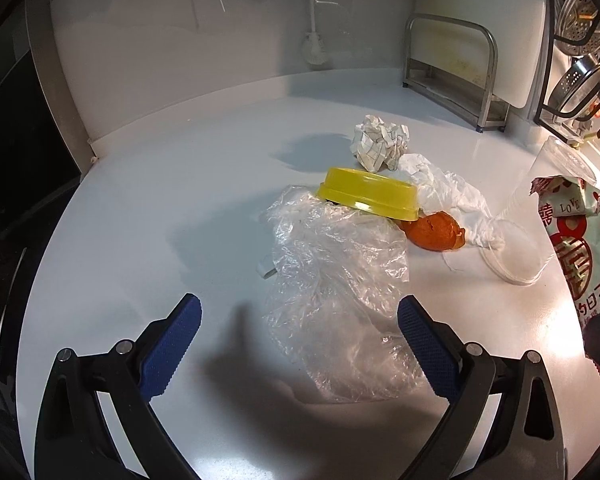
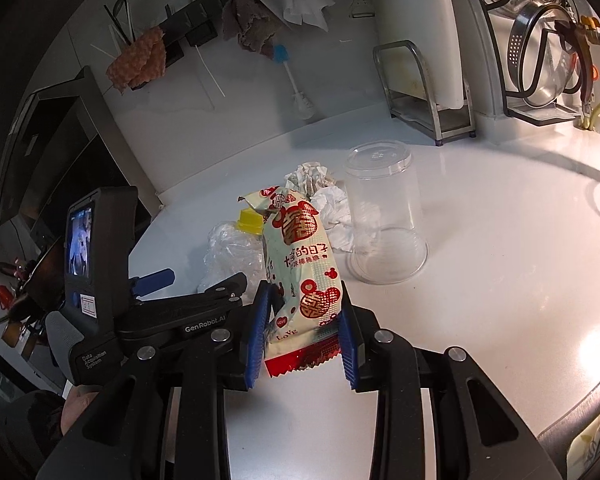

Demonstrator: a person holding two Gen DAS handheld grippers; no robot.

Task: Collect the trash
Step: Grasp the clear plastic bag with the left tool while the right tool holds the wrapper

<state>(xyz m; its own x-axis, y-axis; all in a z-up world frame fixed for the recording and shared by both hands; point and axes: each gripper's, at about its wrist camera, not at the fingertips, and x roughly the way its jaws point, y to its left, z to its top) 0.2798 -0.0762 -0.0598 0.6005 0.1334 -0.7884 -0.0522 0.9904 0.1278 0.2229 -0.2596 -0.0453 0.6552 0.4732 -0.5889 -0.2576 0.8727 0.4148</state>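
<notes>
My left gripper (image 1: 299,312) is open and empty, just above the near end of a crumpled clear plastic bag (image 1: 335,280) on the white counter (image 1: 160,200). Beyond the bag lie an upturned yellow bowl (image 1: 369,194), an orange peel (image 1: 435,230), a crumpled paper ball (image 1: 379,142), white tissue (image 1: 443,188) and an upside-down clear plastic cup (image 1: 515,240). My right gripper (image 2: 301,308) is shut on a white-and-red snack wrapper (image 2: 300,264), held above the counter; the wrapper also shows at the right edge of the left wrist view (image 1: 579,240). The cup (image 2: 383,216) stands right of it.
A steel rack (image 1: 451,68) with a white cutting board (image 1: 479,20) stands at the back right. Pots and strainers hang on a wire rack (image 2: 547,40) at far right. Cloths (image 2: 140,60) and a blue brush (image 2: 288,72) hang on the back wall. The counter's left edge drops off in darkness.
</notes>
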